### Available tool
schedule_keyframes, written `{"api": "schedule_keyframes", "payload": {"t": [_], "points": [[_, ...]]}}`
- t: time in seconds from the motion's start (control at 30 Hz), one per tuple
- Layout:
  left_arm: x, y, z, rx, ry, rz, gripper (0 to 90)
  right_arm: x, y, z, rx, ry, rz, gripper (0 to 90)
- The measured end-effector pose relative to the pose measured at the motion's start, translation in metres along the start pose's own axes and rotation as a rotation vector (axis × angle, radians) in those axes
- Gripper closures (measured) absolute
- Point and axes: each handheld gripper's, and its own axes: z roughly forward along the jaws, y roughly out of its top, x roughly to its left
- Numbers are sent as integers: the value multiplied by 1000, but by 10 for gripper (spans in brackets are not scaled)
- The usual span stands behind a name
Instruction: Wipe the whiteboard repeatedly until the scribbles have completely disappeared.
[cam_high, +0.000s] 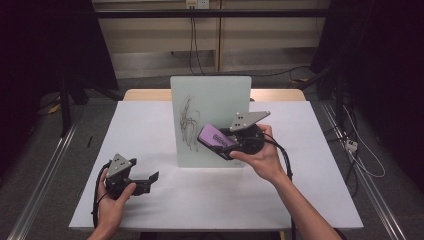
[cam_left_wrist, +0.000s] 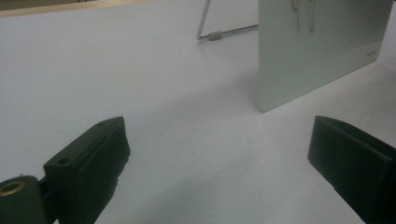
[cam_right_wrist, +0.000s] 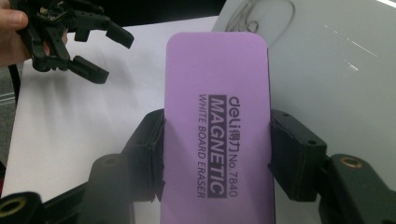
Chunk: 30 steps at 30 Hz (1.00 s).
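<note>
Left gripper (cam_high: 152, 177): resting low on table (cam_high: 150, 210) at left, jaws wide apart, nothing between; pointing toward board, well short of it.
Table: white sheet, bare around left gripper.
Board (cam_high: 212, 100): small whiteboard, upright on wire stand, mid-table; face toward person.
Marks (cam_high: 188, 125): dark scribble on left part of board face, running mostly top to bottom.
Eraser (cam_high: 216, 138): purple, in front of board face, just right of marks; whether touching face, cannot tell.
Eraser grip: clamped across short width by right gripper's jaws, pads on both long edges; printed back toward camera in right gripper view (cam_right_wrist: 217, 126).
Eraser axis: long axis in line with jaws, pointing up-left toward marks.
Right gripper (cam_high: 227, 146): held off table in front of board, closed on eraser.
Key relation: marks lie to left of eraser and slightly above; right hand far nearer than left.
Next move, judged: short sweep leftward across face, pad flat, long axis kept across stroke direction.
</note>
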Motion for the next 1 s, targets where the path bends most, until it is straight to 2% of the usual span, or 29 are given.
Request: {"api": "schedule_keyframes", "payload": {"t": [0.13,0.63,0.73,0.87,1.0], "points": [[0,0,0,2,-1,2,50,-2,12,6,2,0,-20,418],[1,0,0,6,-8,12,50,-12,51,16,-33,-30,-47,418],[0,0,0,1,-9,0,50,-14,58,15,-38,-43,-55,418],[1,0,0,11,-9,9,50,-17,68,12,-56,-63,-56,418],[1,0,0,5,-12,9,50,-20,75,13,-53,-81,-64,418]]}}
